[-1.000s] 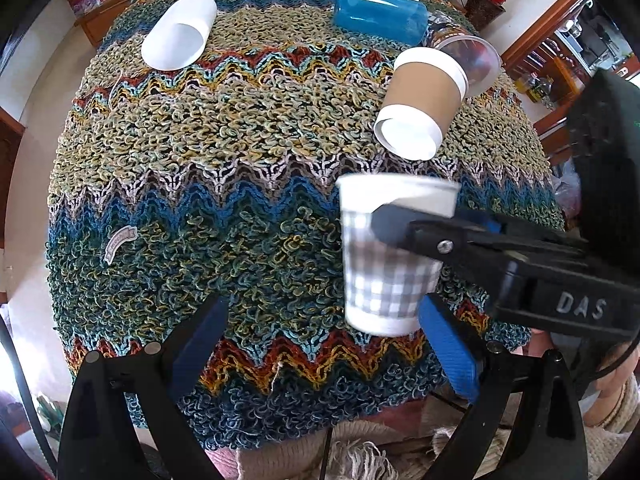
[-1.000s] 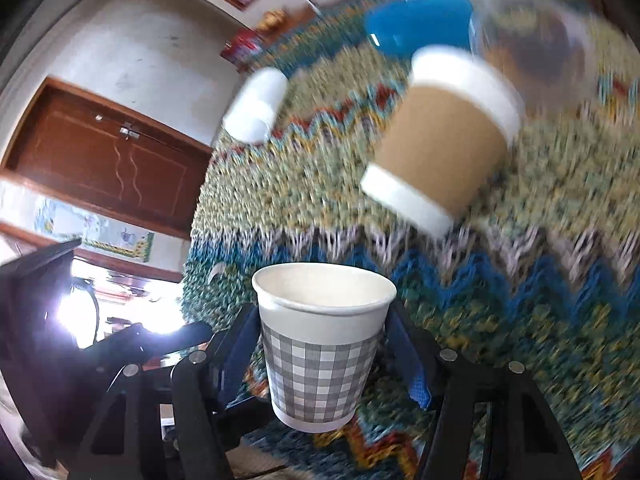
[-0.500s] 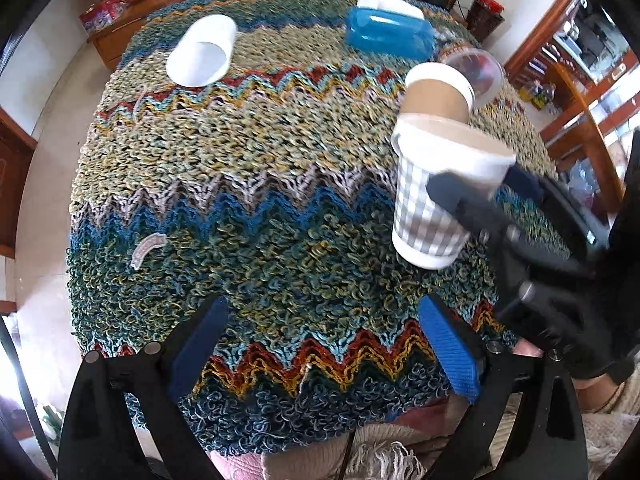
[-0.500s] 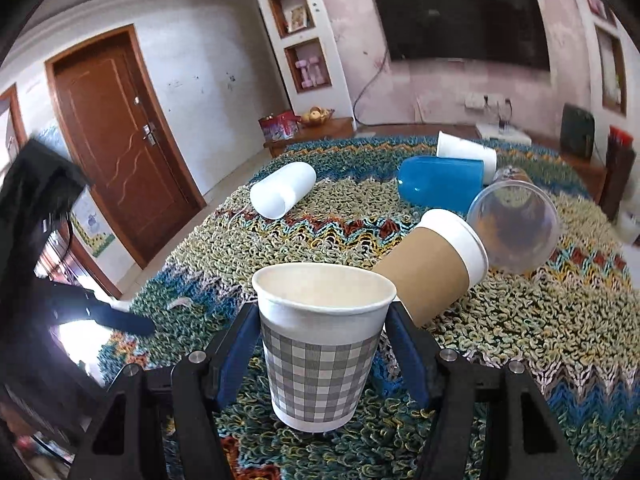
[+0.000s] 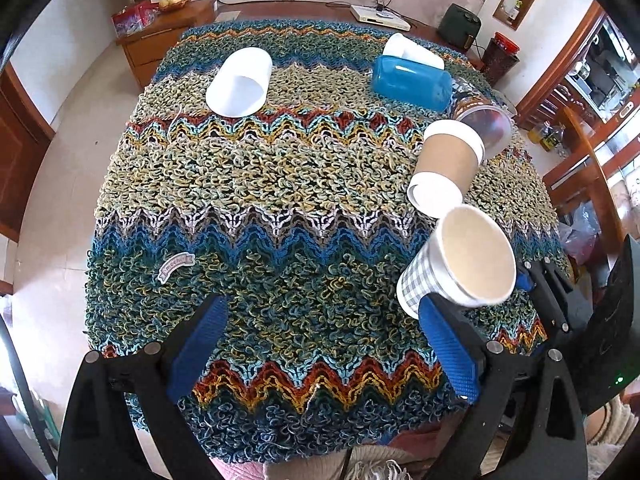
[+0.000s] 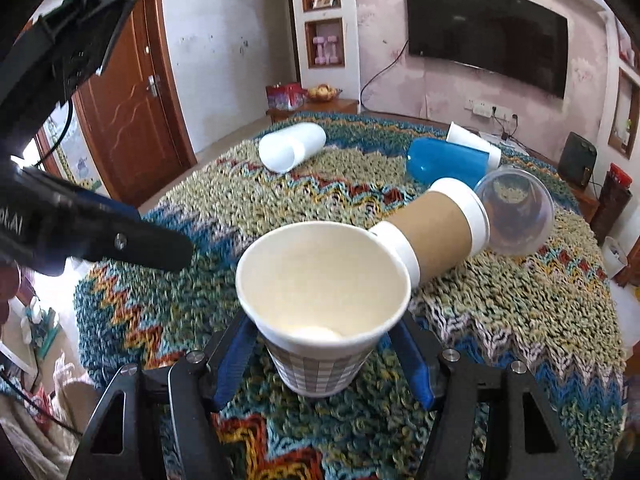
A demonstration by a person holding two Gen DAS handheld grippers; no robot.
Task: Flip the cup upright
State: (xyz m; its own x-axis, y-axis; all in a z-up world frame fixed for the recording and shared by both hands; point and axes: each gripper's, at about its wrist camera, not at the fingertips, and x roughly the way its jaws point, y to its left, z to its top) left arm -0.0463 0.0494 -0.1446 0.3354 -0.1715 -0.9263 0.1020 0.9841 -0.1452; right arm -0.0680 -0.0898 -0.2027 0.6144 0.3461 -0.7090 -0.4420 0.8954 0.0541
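Broadly: round worktop (image 5: 280,184) draped in a loopy, zigzag-striped knitted cloth, littered with toppled drinkware.

Toward the far side, lying down: a blue translucent plastic tumbler (image 5: 412,84) and a plain white plastic cup (image 5: 239,82), well apart from each other. Nearer, also on its side, a brown-sleeved paper coffee cup with white lid (image 5: 444,164), its lid end against a clear plastic cup (image 5: 486,126).

Near the front right of the cloth, gripped in the right claw (image 6: 324,364): the grey-checked paper cup (image 6: 320,300), mouth up, blue pads pressed on both sides of its lower wall. Leans a little in the left wrist view. Cannot tell whether its base touches the cloth or hangs just above it. Rim just beside the base end of the brown-sleeved cup.

Left claw (image 5: 320,320) spread wide, holding nothing, hovering over the near part of the cloth.

Judged as nearly done: flip made, only set-down and release left.

Hazards from here:
- Letting go while tilted, or before the base sits flat; lumpy loops give poor footing, so likely to topple again.
- Drifting forward and nudging the brown-sleeved cup, sending it rolling.
- Squeezing too hard; thin paper wall apt to buckle.
- Pads dragging the wall on withdrawal and tipping the light cup over.
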